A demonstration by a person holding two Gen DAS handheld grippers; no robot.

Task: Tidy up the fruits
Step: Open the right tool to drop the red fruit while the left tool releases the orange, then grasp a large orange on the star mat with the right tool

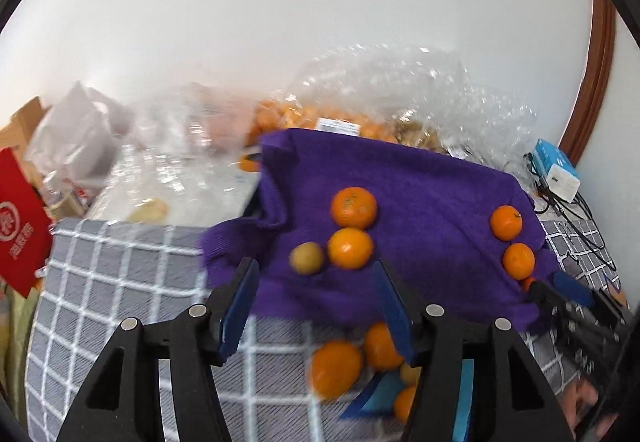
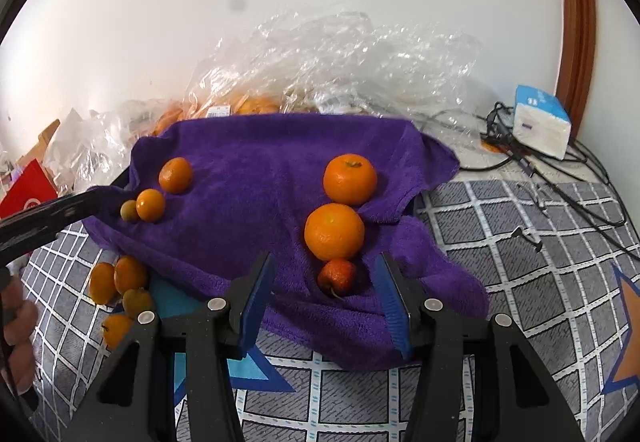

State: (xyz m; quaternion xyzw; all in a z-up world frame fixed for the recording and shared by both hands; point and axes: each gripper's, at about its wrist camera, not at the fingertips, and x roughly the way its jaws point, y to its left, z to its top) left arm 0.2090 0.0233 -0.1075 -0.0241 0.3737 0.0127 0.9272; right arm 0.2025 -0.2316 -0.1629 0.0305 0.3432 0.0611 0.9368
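Hard to make out: the left wrist view is smeared with motion, so the oranges below the towel (image 1: 336, 368) at lower centre of the frame are blurred, and one is partly behind the right finger of the left gripper (image 1: 316, 290). The bagged fruit (image 1: 280, 114) under crinkled clear plastic (image 2: 340, 54) at upper centre shows only as an orange mass.
Cut off: the right gripper (image 2: 324, 286) appears in the left wrist view only as a dark shape at the right edge, its far side out of frame.
Left gripper: jaws spread wide with nothing between them, hovering over the near hem of the purple towel (image 2: 260, 170).
Right gripper: jaws also wide apart, empty, with a small red fruit (image 2: 337, 276) lying on the towel between the fingertips, not touched.
Hand: fingers of the left hand (image 2: 18, 346) show at the lower left edge of the right wrist view.
Fruit on towel: two large oranges (image 2: 334, 231) touching in a line above the red fruit; left of centre, two smaller oranges (image 2: 175, 175) and a greenish round fruit (image 2: 129, 210).
Fruit off towel: a cluster of four (image 2: 130, 274) on the grey checked cloth (image 2: 520, 282), just beside the towel's lower left edge.
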